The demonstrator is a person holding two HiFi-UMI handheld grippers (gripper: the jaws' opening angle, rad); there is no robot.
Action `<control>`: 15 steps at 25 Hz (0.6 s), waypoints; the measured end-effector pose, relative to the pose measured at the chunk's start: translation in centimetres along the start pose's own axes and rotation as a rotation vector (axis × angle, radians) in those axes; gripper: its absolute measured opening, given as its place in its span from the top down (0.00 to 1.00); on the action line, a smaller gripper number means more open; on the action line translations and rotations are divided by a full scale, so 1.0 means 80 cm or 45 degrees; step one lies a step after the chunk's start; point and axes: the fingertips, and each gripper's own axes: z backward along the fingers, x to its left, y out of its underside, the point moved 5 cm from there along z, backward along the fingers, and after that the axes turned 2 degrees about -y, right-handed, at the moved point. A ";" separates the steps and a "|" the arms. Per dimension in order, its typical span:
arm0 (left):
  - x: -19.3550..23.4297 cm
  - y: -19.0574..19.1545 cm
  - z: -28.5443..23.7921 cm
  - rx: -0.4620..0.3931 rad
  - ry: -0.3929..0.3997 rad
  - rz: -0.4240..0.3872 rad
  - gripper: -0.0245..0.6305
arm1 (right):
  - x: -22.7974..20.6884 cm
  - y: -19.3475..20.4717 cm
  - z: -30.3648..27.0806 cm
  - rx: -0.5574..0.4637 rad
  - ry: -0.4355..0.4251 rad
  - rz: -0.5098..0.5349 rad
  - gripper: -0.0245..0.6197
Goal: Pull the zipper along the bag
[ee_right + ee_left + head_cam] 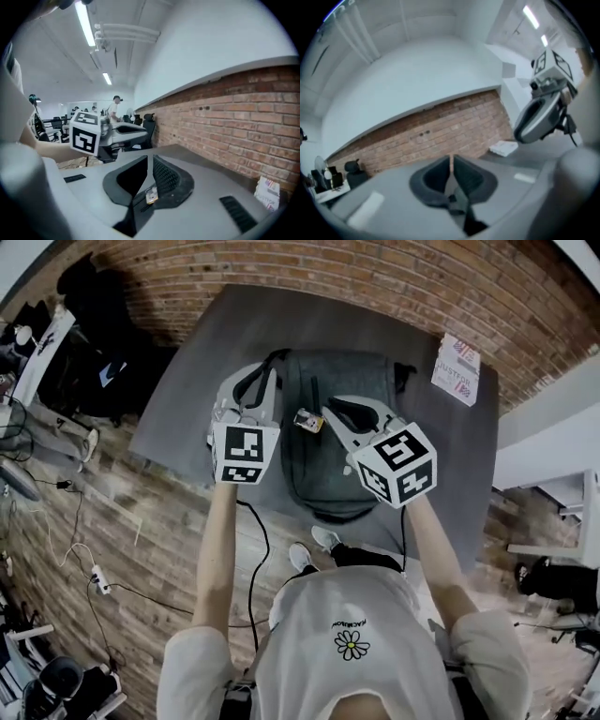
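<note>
Left tongs (451, 160), right tongs (150, 160): both barely ajar, above grey bag (323, 474)

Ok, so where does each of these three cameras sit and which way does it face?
Head view: on the person's head, looking steeply down at a grey fabric backpack on a dark grey table; forearms, left gripper, right gripper show.
Left gripper view: on the left gripper, facing a red brick wall; its own barely parted, empty jaws show.
Right gripper view: on the right gripper, looking along that wall; own jaws, slightly apart.
Shared: each gripper view catches the other gripper.
</note>
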 end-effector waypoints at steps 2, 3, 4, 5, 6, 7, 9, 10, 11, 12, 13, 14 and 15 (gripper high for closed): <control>-0.005 -0.038 0.017 -0.090 -0.056 0.044 0.93 | -0.006 -0.019 0.018 -0.107 0.085 0.039 0.95; -0.010 -0.055 0.028 -0.128 -0.081 0.063 0.93 | -0.007 -0.027 0.027 -0.155 0.120 0.054 0.96; -0.015 -0.070 0.039 -0.164 -0.104 0.077 0.94 | -0.008 -0.033 0.035 -0.200 0.150 0.064 0.96; -0.021 -0.084 0.049 -0.200 -0.121 0.088 0.95 | -0.008 -0.037 0.042 -0.242 0.177 0.066 0.96; -0.027 -0.097 0.059 -0.236 -0.131 0.097 0.95 | -0.009 -0.040 0.049 -0.281 0.204 0.061 0.96; -0.035 -0.107 0.068 -0.264 -0.133 0.104 0.95 | -0.009 -0.041 0.055 -0.317 0.231 0.048 0.96; -0.050 -0.122 0.084 -0.292 -0.130 0.123 0.95 | -0.011 -0.039 0.065 -0.376 0.275 0.008 0.96; -0.057 -0.126 0.090 -0.301 -0.135 0.134 0.95 | -0.011 -0.037 0.070 -0.396 0.291 -0.009 0.96; -0.063 -0.129 0.096 -0.305 -0.146 0.144 0.95 | -0.012 -0.034 0.074 -0.410 0.305 -0.022 0.96; -0.069 -0.130 0.100 -0.304 -0.160 0.158 0.95 | -0.012 -0.030 0.078 -0.419 0.320 -0.030 0.97; -0.074 -0.128 0.103 -0.297 -0.174 0.175 0.95 | -0.013 -0.027 0.082 -0.424 0.335 -0.035 0.97; -0.078 -0.124 0.105 -0.285 -0.185 0.194 0.95 | -0.014 -0.022 0.086 -0.424 0.349 -0.038 0.97; -0.082 -0.119 0.105 -0.268 -0.191 0.210 0.95 | -0.015 -0.017 0.089 -0.422 0.362 -0.040 0.97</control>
